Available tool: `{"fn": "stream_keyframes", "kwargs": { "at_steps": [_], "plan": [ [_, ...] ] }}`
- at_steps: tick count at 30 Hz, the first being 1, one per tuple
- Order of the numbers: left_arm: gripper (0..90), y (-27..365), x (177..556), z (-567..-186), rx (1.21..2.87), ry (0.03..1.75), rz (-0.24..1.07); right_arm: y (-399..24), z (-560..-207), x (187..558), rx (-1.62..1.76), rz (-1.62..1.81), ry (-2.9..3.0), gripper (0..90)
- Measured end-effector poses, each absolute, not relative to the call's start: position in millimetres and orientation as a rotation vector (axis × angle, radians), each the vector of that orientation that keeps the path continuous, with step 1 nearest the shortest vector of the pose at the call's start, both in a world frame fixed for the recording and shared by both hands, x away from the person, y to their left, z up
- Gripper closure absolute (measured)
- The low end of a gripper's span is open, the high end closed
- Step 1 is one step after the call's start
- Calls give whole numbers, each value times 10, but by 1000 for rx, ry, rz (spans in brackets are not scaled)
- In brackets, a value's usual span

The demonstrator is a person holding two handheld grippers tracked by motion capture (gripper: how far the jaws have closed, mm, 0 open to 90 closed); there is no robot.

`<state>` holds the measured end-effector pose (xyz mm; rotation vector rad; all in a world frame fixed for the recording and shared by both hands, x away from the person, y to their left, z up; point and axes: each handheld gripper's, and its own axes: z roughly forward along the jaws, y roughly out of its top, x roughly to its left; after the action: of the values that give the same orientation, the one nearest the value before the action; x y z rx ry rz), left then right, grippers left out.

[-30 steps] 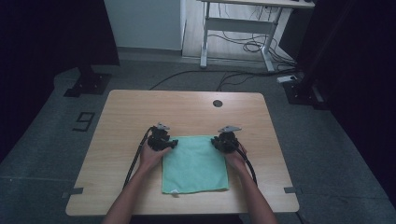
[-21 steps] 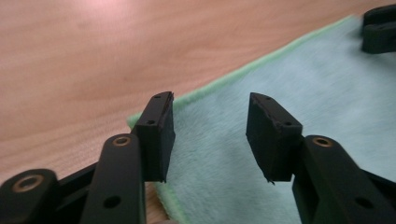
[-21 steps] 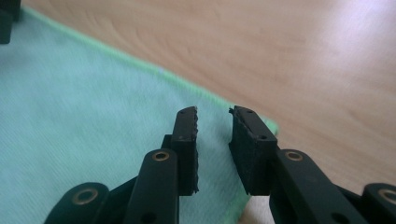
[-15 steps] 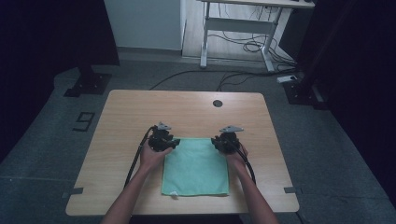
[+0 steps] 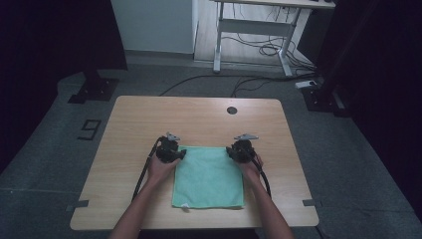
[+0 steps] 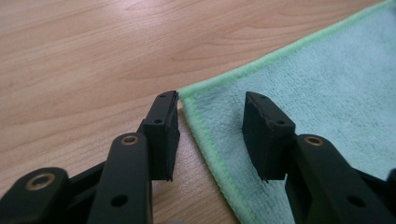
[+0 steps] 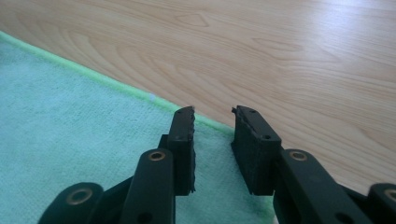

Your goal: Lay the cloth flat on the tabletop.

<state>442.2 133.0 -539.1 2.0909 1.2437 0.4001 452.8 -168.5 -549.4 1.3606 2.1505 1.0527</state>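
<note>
Cloth (image 7: pixel 70 154) corner behind right gripper (image 7: pixel 212 114) jaws

A light wooden table (image 5: pixel 199 119) with rounded corners stands on a grey, speckled floor (image 5: pixel 59 164) in a dim room. A small dark round hole (image 5: pixel 232 110) sits near the table's far edge. Behind it, a pale wall panel (image 5: pixel 154 25) catches the brightest light, beside a white metal desk frame (image 5: pixel 254 30) with loose black cables (image 5: pixel 259 50) trailing under it. Dark curtains (image 5: pixel 54 35) hang at both sides. A black stand base (image 5: pixel 94 89) rests on the floor at left, near a taped figure (image 5: pixel 89 129).
</note>
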Motion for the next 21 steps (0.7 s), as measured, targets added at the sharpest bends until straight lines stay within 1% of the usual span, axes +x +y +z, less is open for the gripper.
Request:
{"fn": "stream_keyframes", "kwargs": {
  "at_steps": [9,14,17,21],
  "plan": [
    [558,1340,4437,-5378,2083,1265,393,-1679,-5521,4581,1336,1065,2130,688],
    [563,1358,4316,-5207,2014,1208,400,-1682,-5473,4568,1336,1065,2128,657],
    [535,1323,4104,-5095,1973,1154,364,-1736,-5380,4438,1326,1133,2097,669],
    [522,1235,3803,-5107,1996,1078,306,-1777,-5309,4115,1249,1186,2145,666]
  ]
}}
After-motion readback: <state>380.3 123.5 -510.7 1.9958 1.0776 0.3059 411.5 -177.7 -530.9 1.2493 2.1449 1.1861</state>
